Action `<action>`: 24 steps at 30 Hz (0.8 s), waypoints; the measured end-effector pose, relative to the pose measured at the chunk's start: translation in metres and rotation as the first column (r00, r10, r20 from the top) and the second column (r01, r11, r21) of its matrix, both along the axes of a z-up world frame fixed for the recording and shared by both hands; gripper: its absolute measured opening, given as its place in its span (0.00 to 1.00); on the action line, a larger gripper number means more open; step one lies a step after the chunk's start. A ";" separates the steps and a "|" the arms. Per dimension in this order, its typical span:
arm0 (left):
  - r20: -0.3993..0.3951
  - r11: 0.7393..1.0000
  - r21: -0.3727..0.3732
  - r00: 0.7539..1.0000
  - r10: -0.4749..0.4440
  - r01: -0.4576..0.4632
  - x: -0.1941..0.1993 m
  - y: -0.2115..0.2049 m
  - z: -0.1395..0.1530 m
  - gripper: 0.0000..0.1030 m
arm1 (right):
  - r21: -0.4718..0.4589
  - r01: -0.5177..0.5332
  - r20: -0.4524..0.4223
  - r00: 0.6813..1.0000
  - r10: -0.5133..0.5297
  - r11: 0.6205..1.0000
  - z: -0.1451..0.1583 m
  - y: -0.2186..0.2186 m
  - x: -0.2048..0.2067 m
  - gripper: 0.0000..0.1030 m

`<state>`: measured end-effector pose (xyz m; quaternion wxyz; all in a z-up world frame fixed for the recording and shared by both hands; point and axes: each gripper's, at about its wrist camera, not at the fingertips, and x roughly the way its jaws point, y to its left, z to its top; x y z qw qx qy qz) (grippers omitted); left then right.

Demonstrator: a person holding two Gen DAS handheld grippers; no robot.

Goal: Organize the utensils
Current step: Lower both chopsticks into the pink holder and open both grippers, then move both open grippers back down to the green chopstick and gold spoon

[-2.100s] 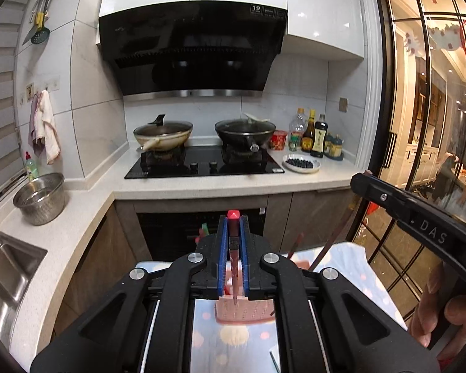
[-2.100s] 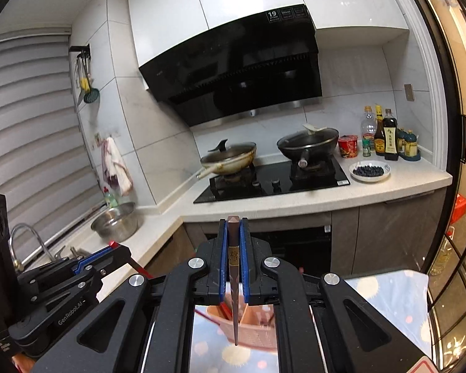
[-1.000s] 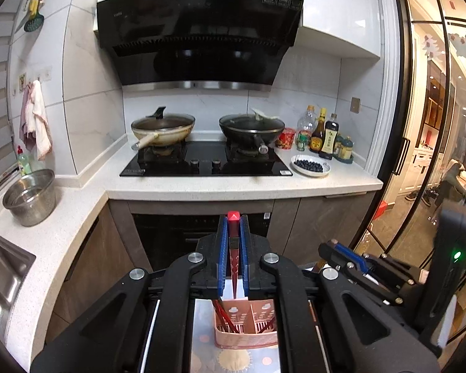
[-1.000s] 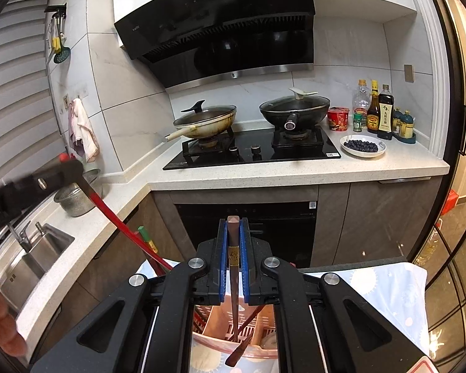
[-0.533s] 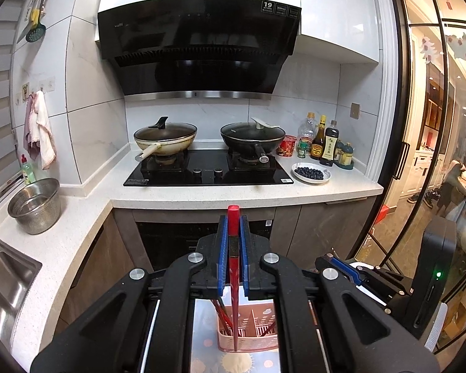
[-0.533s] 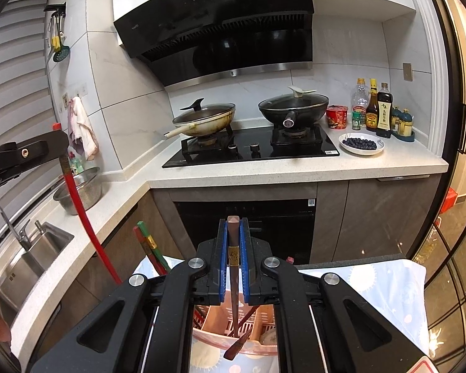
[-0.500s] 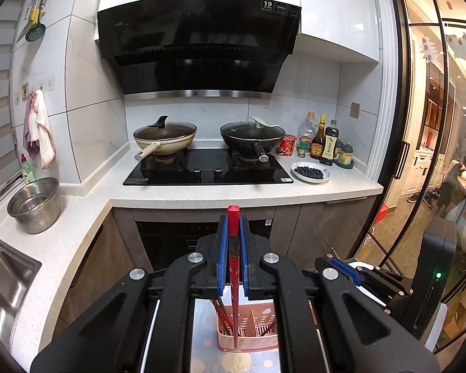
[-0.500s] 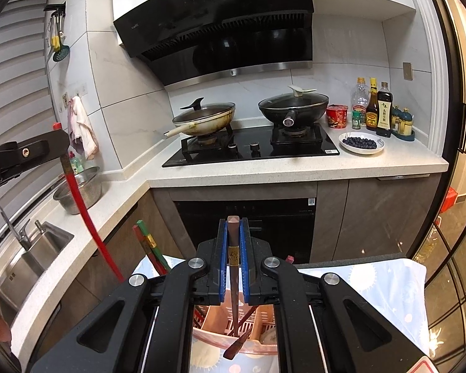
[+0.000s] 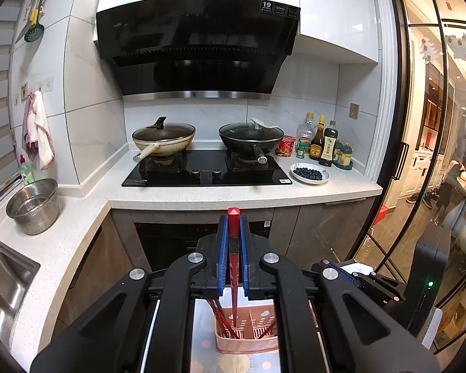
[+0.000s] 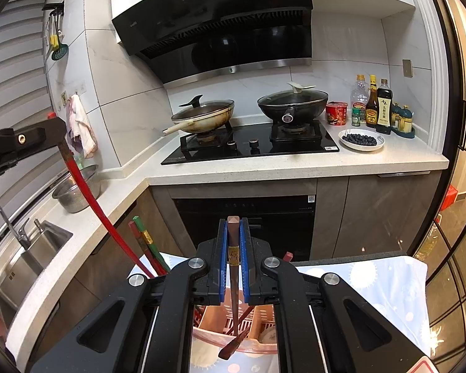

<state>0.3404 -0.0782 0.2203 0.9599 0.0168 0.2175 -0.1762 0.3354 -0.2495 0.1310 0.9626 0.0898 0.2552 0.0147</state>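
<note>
the pink utensil holder [image 9: 248, 340] sits on a patterned tablecloth [image 10: 385, 283], directly below the tips of both tongs, and several chopsticks already lean inside its compartments. the left gripper [image 9: 233, 242] is clamped on a red chopstick [image 9: 233, 267], which hangs almost straight down between the blue pads [image 9: 222, 248] with its lower tip above or just inside the holder's middle section; which of the two cannot be told. the right gripper [image 10: 234, 248] is clamped on a brown chopstick [image 10: 233, 283] with a gold band, and that one also points down into the holder, where another brown stick lies slanted over the front rim. seen from the right tongs, the left tongs stand off to the left and higher, the red chopstick slanting from them down toward the holder, with a red and a green chopstick [image 10: 146, 239] leaning just beside it. seen from the left tongs, the right tongs lie low at the right.

beyond the tongs is a white countertop [image 9: 242, 194] with a black hob [image 9: 206, 172], a pale wok [image 9: 163, 140] at left and a black wok [image 9: 248, 138] at right, both lidded. farther right are a plate of blueberries [image 9: 309, 173] and sauce bottles [image 9: 323, 141]. to the left stand a steel colander [image 9: 32, 206] and a sink [image 9: 3, 279].
</note>
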 end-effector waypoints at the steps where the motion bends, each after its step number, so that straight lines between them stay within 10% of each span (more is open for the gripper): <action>1: -0.008 1.000 0.002 1.000 0.000 0.000 0.001 -0.001 -0.003 0.07 | -0.002 -0.001 -0.003 1.000 0.001 1.000 -0.001 0.000 0.000 0.07; 6: -0.039 1.000 0.011 0.999 0.011 -0.011 0.004 -0.002 -0.013 0.08 | -0.013 -0.001 -0.011 1.000 0.001 1.000 -0.004 0.000 0.000 0.08; 10: -0.030 0.999 0.009 0.999 0.041 -0.041 0.002 -0.001 -0.013 0.45 | -0.004 0.006 0.003 1.000 -0.006 1.000 0.000 -0.001 -0.003 0.15; 24: -0.064 0.999 0.029 0.997 0.040 -0.038 -0.014 0.006 -0.033 0.46 | -0.025 -0.001 0.030 1.000 0.001 1.000 0.001 0.008 -0.038 0.21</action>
